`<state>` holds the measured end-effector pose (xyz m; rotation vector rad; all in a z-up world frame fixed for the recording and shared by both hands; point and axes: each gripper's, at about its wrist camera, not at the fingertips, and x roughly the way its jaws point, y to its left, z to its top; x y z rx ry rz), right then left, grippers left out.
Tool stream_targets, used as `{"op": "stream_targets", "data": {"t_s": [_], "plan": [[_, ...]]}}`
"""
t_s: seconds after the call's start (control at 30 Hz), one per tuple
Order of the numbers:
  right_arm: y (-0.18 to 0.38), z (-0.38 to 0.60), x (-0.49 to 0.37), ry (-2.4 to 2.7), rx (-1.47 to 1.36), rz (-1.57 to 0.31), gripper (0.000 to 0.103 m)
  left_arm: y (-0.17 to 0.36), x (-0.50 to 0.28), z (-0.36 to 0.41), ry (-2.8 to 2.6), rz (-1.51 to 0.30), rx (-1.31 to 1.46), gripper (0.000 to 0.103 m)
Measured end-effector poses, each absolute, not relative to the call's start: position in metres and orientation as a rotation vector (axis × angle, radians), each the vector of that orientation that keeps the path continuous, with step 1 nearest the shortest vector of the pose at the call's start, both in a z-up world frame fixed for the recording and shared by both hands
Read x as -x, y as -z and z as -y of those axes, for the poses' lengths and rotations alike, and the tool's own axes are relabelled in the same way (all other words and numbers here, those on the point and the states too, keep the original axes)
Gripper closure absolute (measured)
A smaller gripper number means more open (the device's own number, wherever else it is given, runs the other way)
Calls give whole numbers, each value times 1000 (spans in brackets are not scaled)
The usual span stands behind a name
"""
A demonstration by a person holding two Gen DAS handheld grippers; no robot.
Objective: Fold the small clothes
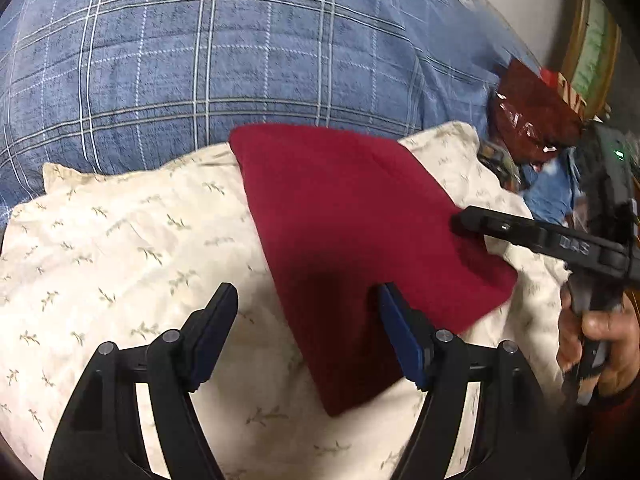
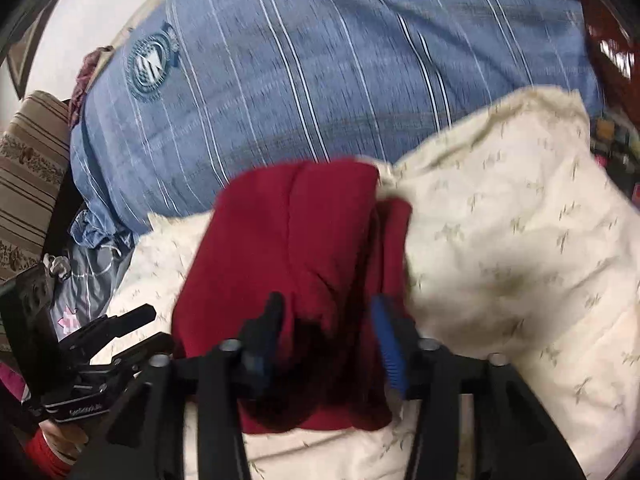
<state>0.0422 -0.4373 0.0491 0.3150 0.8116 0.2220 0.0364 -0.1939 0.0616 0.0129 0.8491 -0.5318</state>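
My left gripper (image 1: pixel 308 312) and right gripper (image 2: pixel 328 320) stand apart, gripping nothing. The red cloth (image 1: pixel 360 232) on the pillow (image 1: pixel 120 240) looks soft, light and limp; I would pinch its 6 o'clock edge.

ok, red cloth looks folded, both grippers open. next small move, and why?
Probably back both grippers off. The red cloth lies folded flat on the cream pillow; the left gripper and right gripper stand open above it, gripping nothing, so this fold looks finished.

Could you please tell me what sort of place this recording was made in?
Most likely a bedroom, on a bed: a blue plaid bedcover with a round crest fills the background, a cream leaf-print pillow lies on it, and a folded dark red garment rests on the pillow.
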Motion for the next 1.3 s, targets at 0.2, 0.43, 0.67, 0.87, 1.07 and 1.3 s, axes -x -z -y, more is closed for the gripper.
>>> {"op": "stream_targets", "data": {"t_s": [0.2, 0.43, 0.67, 0.87, 1.07, 1.3], "plan": [[-21, 427, -64, -120, -250, -895, 53, -55, -51, 207, 512, -864, -6, 30], [-12, 451, -60, -180, -363, -830, 24, -50, -61, 199, 535, -879, 50, 18], [14, 452, -87, -303, -450, -862, 16, -30, -89, 200, 587, -947, 189, 4], [1, 440, -87, -308, -414, -818, 47, -14, -106, 207, 657, -1028, 308, 29], [-45, 424, -56, -363, -430, -763, 57, -50, -85, 190, 701, -1005, 281, 48], [-62, 372, 4, -501, -438, -755, 56, -94, -6, 127, 641, -956, 199, 46]]}}
